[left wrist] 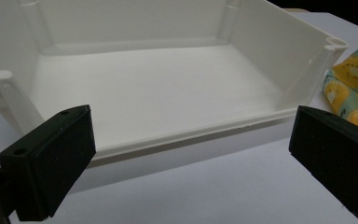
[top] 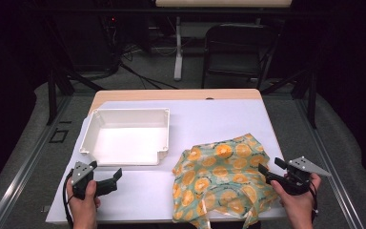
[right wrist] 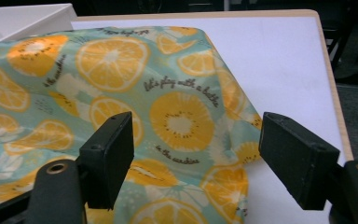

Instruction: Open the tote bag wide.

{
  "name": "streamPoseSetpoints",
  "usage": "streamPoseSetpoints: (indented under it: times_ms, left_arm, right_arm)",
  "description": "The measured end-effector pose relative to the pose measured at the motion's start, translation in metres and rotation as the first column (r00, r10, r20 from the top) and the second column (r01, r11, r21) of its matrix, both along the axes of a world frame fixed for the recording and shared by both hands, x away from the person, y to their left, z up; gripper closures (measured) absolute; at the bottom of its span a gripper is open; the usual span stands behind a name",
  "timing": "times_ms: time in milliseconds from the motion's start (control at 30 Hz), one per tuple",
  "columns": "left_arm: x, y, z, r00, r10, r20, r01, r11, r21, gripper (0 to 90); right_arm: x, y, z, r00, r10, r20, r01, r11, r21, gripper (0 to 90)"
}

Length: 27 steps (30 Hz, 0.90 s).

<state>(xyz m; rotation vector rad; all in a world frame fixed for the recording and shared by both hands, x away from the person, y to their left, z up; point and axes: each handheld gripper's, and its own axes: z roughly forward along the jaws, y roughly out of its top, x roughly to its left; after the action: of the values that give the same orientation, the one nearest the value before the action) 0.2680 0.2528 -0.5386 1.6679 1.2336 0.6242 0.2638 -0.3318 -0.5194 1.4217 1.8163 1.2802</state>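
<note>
Seen from my remote station: a wooden table point(top: 124, 94) under a white sheet point(top: 209, 119), with a white plastic tray point(top: 91, 134) toward its far left and a crumpled orange-slice-print cloth point(top: 219, 179) at the near right edge, spilling over it. I judge the cloth is what the work concerns. My right gripper point(top: 271, 168) sits just beside the cloth's right border, jaws apart and holding nothing, with the fabric lying ahead of and below them in the right gripper view point(right wrist: 186, 121); it is clearly the nearer hand. My left gripper point(top: 108, 177) waits near the tray's front wall point(left wrist: 191, 135), jaws spread wide and empty. The cloth's near hem is cut off by the frame.
</note>
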Motion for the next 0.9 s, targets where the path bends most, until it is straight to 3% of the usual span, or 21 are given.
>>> streamPoseSetpoints:
  times_ms: [333, 533, 700, 800, 900]
  left_arm:
    - [-0.006, -0.022, 0.006, 0.9993, -0.033, 0.016, 0.032, 0.9994, 0.010, 1.1]
    - [-0.010, -0.047, 0.006, 0.9956, -0.094, 0.003, 0.094, 0.9951, 0.030, 2.0]
    - [-0.014, -0.080, 0.006, 0.9846, -0.174, -0.015, 0.174, 0.9835, 0.047, 4.2]
    - [-0.014, -0.097, 0.005, 0.9756, -0.219, -0.014, 0.219, 0.9730, 0.071, 4.4]
    - [-0.013, -0.106, 0.004, 0.9716, -0.236, -0.017, 0.237, 0.9679, 0.085, 5.1]
  right_arm:
    - [-0.009, 0.018, 0.006, 0.9971, 0.076, -0.011, -0.076, 0.997, -0.004, 24.5]
    - [-0.008, 0.029, 0.005, 0.9932, 0.114, -0.023, -0.114, 0.993, -0.004, 16.6]
    - [-0.011, 0.035, 0.007, 0.9880, 0.150, -0.036, -0.150, 0.989, 0.021, 15.0]
    - [-0.020, 0.039, 0.006, 0.9811, 0.188, -0.043, -0.188, 0.982, 0.007, 14.9]
    - [-0.024, 0.043, 0.005, 0.9750, 0.215, -0.055, -0.216, 0.976, 0.001, 14.8]
